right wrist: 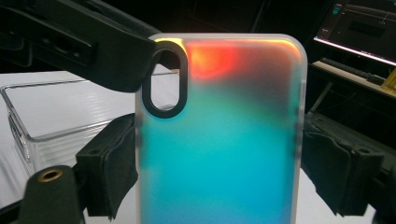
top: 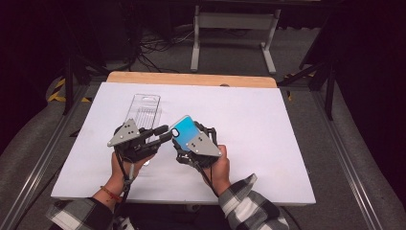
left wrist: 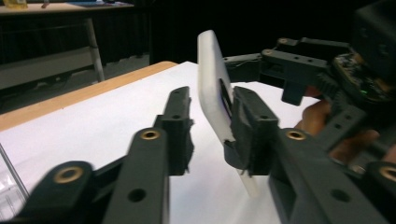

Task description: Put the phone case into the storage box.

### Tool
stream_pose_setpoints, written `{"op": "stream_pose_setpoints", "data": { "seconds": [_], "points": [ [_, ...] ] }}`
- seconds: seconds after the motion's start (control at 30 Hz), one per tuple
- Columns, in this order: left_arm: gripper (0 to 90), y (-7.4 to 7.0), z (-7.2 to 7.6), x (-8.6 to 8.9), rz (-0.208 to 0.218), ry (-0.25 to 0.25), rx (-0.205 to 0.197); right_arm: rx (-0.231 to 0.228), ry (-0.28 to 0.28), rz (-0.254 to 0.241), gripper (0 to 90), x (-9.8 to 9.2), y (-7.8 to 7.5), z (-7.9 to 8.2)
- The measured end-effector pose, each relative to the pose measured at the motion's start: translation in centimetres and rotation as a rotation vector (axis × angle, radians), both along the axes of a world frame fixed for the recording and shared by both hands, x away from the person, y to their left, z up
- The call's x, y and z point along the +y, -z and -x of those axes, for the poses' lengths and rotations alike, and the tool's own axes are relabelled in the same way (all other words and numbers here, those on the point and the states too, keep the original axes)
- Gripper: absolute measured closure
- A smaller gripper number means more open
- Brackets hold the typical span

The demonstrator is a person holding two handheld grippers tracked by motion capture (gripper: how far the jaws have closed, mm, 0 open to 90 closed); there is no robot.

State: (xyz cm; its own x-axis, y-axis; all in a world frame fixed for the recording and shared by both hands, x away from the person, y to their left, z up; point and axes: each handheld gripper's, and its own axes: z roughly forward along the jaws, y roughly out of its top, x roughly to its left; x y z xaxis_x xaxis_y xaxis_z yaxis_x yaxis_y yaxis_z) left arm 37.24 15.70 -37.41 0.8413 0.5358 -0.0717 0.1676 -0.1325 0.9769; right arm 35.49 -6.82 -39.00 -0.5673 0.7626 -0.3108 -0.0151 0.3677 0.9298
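Just right of the clear plastic package [top: 144, 111] (apparently emptied), the right gripper [top: 187, 139] pinches the iridescent phone case [top: 182, 129]; the left gripper [top: 162, 134], jaws spread, straddles its edge, grip unfinished.

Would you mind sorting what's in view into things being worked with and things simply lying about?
In use:
- phone case, clamped across its sides by the right gripper
- left gripper, jaws open around the case's edge
- clear plastic packaging tray, beside the grippers (probably)

Lying about:
- white metal stand beyond the table
- floor cables
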Motion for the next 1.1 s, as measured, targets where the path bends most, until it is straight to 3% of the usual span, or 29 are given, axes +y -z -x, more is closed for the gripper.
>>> {"op": "stream_pose_setpoints", "data": {
  "seconds": [0.43, 0.7, 0.97, 1.1],
  "points": [
    [73.6, 0.08, -0.44, -0.55, 0.019, 0.015, 0.024, -0.028, 0.005, 0.017, 17.5, 0.52, 0.44, 0.26],
    [77.2, -0.05, -0.38, -0.83, 0.035, 0.038, 0.006, -0.047, 0.032, 0.007, 17.3, 0.49, 0.56, 0.34],
    [79.2, -0.2, -0.33, -0.93, 0.018, 0.06, -0.015, -0.047, 0.045, 0.002, 17.2, 0.58, 0.78, 0.3],
    [79.5, -0.46, -0.05, -0.97, -0.01, 0.065, -0.025, -0.048, 0.053, -0.002, 16.9, 0.75, 0.8, 0.38]
  ]
}}
